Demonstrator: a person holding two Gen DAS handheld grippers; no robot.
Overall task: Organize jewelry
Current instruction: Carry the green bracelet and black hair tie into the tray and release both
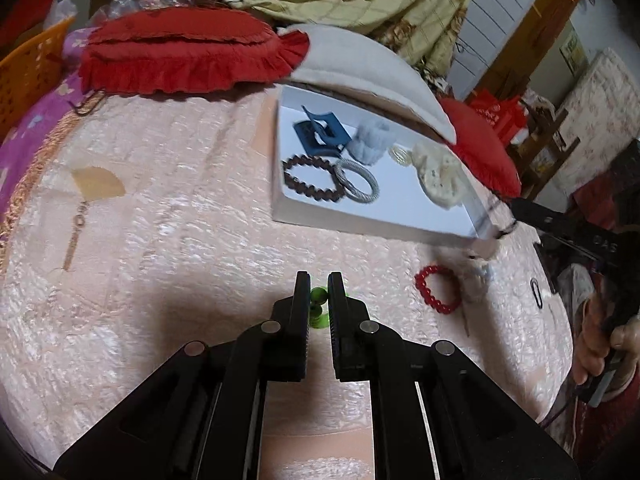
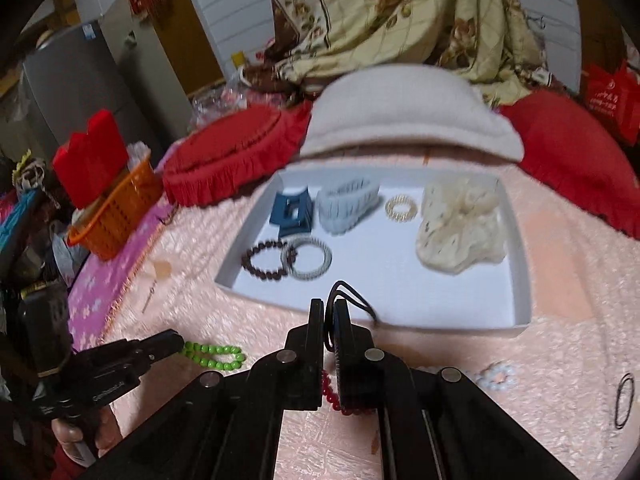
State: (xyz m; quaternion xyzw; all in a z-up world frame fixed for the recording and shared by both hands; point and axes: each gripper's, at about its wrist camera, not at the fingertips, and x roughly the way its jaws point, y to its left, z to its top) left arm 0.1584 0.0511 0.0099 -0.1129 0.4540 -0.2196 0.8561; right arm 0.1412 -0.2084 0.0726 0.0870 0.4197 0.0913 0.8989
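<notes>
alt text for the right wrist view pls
The right gripper pinches a thin black hair tie just short of a white tray holding bracelets, clips and a scrunchie. A green bead bracelet lies by the left gripper.

1. The shallow white cardboard tray (image 2: 516, 264) has bare floor along its near half, between the brown bead bracelet (image 2: 262, 260) and the cream fabric scrunchie (image 2: 460, 232).
2. Its far half is crowded: blue plastic claw clip (image 2: 292, 212), pale blue comb-like clip (image 2: 348, 204), small gold coil ring (image 2: 401, 208).
3. A beige cushion (image 2: 400, 120) and red frilled cushion (image 2: 232, 152) wall off the far side.
4. On the pink quilted bed cover (image 1: 160, 208), open space lies left of the tray.
5. Near the tray's front edge lie a green bead bracelet (image 2: 216, 354), red bead bracelet (image 1: 436, 288) and thin black hair band (image 2: 625, 400).
</notes>
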